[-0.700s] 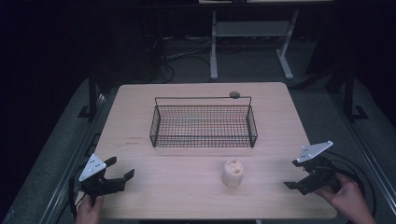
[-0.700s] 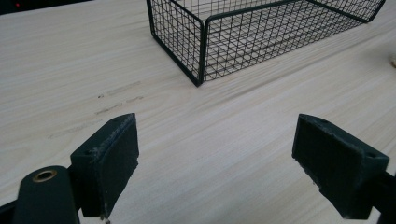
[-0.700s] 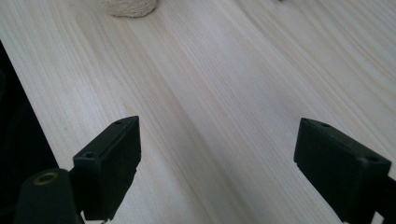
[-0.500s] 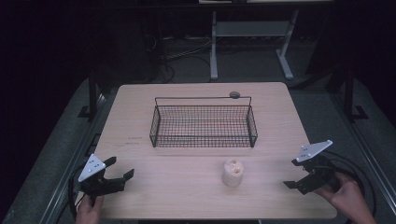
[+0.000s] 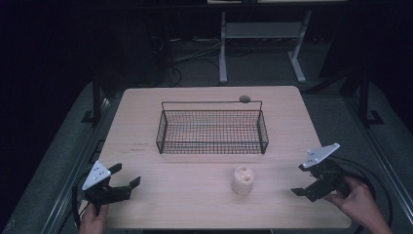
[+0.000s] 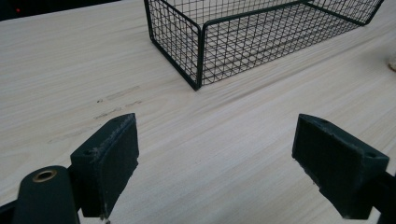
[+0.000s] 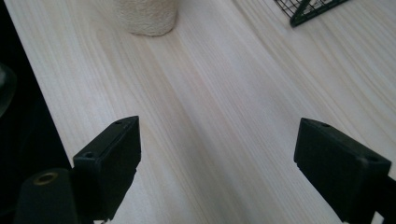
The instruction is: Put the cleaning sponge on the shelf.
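A black wire basket (image 5: pixel 212 131) stands empty in the middle of the wooden table (image 5: pixel 146 112); its near corner (image 6: pixel 198 56) shows in the left gripper view. A small cream, rough-textured cylinder (image 5: pixel 242 180) stands upright in front of the basket, and its base (image 7: pixel 147 16) shows in the right gripper view. My left gripper (image 5: pixel 127 178) rests open at the table's front left, jaws wide with bare wood between them (image 6: pixel 215 163). My right gripper (image 5: pixel 304 186) sits open at the front right, pointing toward the cylinder (image 7: pixel 217 163), well short of it.
A small dark round object (image 5: pixel 244 99) lies at the table's far edge behind the basket. Faint marks (image 6: pixel 116 100) show on the wood left of the basket. A metal stand (image 5: pixel 258 34) and cables lie on the floor beyond the table.
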The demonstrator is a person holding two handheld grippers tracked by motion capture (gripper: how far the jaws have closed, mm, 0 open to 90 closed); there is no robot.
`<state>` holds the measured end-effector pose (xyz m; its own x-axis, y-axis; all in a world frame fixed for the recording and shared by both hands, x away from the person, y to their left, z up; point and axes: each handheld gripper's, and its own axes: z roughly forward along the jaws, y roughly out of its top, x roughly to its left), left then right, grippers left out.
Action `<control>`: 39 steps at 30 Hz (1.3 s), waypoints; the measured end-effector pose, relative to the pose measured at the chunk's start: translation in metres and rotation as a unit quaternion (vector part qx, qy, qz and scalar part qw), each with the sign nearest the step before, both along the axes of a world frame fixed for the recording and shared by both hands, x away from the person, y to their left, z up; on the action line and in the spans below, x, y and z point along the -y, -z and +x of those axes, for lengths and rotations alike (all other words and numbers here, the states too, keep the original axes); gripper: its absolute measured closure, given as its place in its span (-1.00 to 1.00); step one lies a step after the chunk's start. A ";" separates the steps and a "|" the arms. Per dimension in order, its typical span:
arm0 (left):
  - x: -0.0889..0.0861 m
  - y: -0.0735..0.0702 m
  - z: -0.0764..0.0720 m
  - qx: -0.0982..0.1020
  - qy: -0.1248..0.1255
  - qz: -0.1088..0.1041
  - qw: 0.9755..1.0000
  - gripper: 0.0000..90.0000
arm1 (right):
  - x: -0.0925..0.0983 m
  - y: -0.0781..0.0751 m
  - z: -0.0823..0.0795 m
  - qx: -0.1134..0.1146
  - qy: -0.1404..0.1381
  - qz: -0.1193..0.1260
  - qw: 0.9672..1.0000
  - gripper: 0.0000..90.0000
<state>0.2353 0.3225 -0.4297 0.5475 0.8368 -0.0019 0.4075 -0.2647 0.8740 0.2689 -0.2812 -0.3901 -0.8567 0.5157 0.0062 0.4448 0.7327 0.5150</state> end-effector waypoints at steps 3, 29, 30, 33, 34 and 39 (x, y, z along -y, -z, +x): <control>0.001 0.001 0.000 -0.002 0.001 0.004 1.000 -0.69 | -0.005 -0.002 0.001 0.001 -0.010 -0.003 1.000 -0.68; -0.003 -0.002 -0.001 0.006 -0.004 0.002 1.000 -0.69 | -0.036 -0.019 0.012 -0.001 -0.049 -0.025 0.998 -0.68; -0.003 -0.002 -0.001 0.006 -0.004 0.002 1.000 -0.69 | -0.037 -0.020 0.013 0.000 -0.053 -0.025 0.998 -0.68; -0.003 -0.002 -0.001 0.007 -0.005 0.002 1.000 -0.69 | -0.042 -0.019 0.015 -0.003 -0.056 -0.028 0.998 -0.68; -0.003 -0.002 -0.001 0.007 -0.005 0.002 1.000 -0.69 | -0.042 -0.019 0.015 -0.003 -0.056 -0.028 0.998 -0.68; -0.003 -0.002 -0.001 0.008 -0.005 0.001 1.000 -0.69 | -0.051 -0.018 0.018 -0.006 -0.067 -0.031 0.997 -0.68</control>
<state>0.2341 0.3256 -0.4280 0.5394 0.8420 0.0075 0.3968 -0.2620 0.8797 0.2869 -0.2306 -0.3717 -0.9183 0.3958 -0.0112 0.3463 0.8166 0.4618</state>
